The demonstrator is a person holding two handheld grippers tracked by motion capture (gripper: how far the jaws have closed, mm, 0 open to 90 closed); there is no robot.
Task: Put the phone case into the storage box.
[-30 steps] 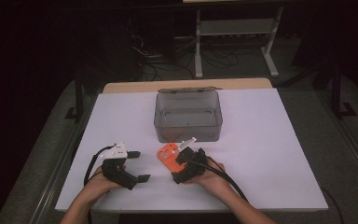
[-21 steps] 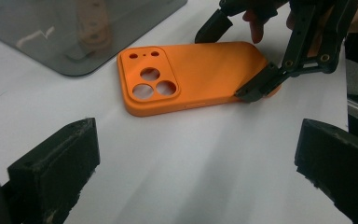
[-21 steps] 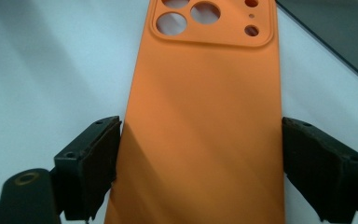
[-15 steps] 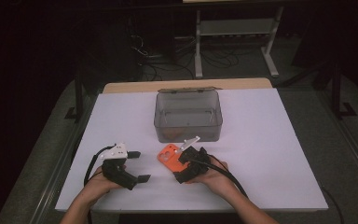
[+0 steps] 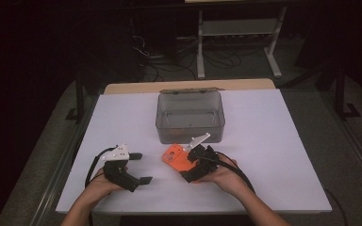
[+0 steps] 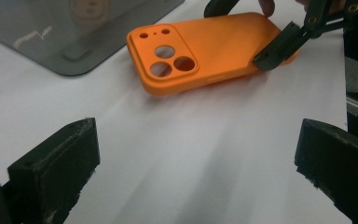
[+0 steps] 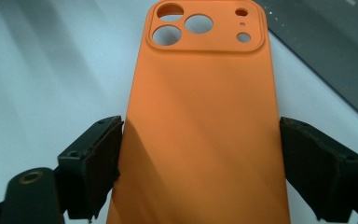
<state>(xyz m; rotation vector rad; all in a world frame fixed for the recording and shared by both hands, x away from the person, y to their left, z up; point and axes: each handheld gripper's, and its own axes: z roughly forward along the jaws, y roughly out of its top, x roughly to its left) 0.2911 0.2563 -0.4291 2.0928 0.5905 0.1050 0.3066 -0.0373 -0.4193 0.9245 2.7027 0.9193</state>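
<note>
My right gripper (image 5: pixel 192 165) has its jaws wide around the orange phone case (image 5: pixel 175 158), one pad on each long edge. In the right gripper view the left pad touches the edge of the case (image 7: pixel 200 116), while the right pad seems to stand just off the other edge, so I cannot say the grip is firm. The jaws have barely narrowed, with the case between them.

The case sits near the front middle of the white table (image 5: pixel 273 141), back side up, camera cut-outs pointing away from my right hand and toward the box. From the left gripper view I get what the close-up lacks: the case (image 6: pixel 209 51) rests low over the table with a shadow beneath its near edge, and one black jaw of the right gripper lies against its far end.

The high view places the grey plastic box (image 5: pixel 190 116) just behind the case, lid open, something orange showing dimly through its front wall.

My left gripper (image 5: pixel 136 167) rests on the table well left of the case, jaws wide apart and empty.
</note>
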